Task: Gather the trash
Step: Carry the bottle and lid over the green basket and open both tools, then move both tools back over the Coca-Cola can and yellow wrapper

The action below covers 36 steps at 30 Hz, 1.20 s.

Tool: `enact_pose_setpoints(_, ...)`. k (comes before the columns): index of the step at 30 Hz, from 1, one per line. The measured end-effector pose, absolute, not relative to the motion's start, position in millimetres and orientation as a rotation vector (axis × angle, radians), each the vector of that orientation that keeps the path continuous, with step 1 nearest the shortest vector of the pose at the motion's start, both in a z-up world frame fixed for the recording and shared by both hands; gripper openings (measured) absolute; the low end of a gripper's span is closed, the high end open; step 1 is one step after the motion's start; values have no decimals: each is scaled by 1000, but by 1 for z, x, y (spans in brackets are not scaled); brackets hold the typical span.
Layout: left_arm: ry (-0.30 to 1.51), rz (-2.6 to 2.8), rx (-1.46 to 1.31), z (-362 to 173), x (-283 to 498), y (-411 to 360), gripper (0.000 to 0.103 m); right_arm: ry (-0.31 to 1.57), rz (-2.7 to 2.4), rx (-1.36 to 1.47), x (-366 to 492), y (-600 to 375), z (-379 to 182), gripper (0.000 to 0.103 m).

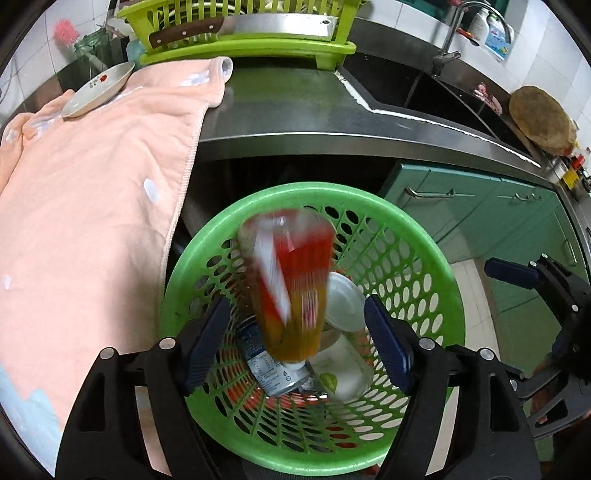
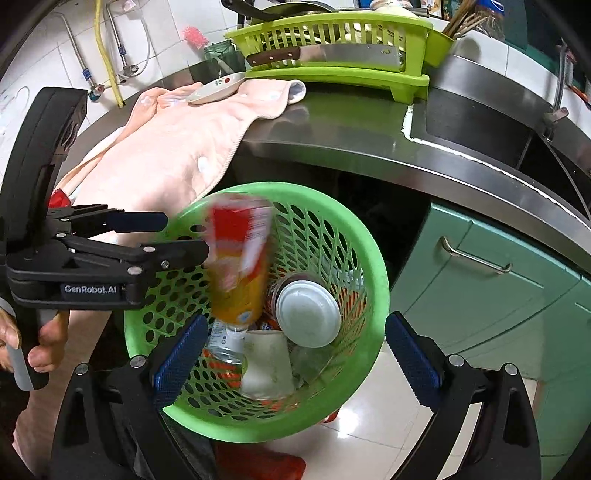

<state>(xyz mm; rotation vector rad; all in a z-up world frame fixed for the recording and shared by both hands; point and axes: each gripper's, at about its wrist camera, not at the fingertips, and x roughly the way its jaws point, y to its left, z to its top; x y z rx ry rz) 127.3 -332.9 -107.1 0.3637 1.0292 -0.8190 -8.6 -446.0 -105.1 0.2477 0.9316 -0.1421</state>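
Note:
A green perforated basket (image 1: 424, 240) (image 2: 369, 251) stands on the floor below the steel counter edge. An orange bottle with a red label (image 1: 291, 280) (image 2: 240, 266) is motion-blurred, neck down, over the basket's mouth. My left gripper (image 1: 295, 314) (image 2: 186, 236) is open around it, and its blue pads stand clear of the bottle's sides. Inside the basket lie a white-lidded jar (image 1: 345, 302) (image 2: 308, 314), a blue-labelled can (image 1: 266, 362) and a clear bottle (image 1: 343, 373). My right gripper (image 2: 297, 325) is open and empty above the basket's near rim.
A pink towel (image 1: 92, 184) drapes over the counter's left part with a plate (image 1: 98, 94) on it. A lime dish rack (image 1: 240, 48) holds a cleaver (image 1: 280, 26). A sink (image 1: 424, 92) lies to the right, with green cabinets (image 1: 480, 206) below it.

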Motion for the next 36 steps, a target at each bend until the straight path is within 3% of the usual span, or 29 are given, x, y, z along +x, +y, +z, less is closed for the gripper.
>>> enact_pose_setpoints(17,946,-752,308,-73,127,-263,79,919,-80,191,12,-407,-88,93)
enact_pose_setpoints(24,916,-679,260,-59,134,-213,84,912,-8,161,36,-375,-79,93)
enact_pose_setpoints(36,888,-500,130,-42,158,-96,84,907,144,52,91,-292,-63,93)
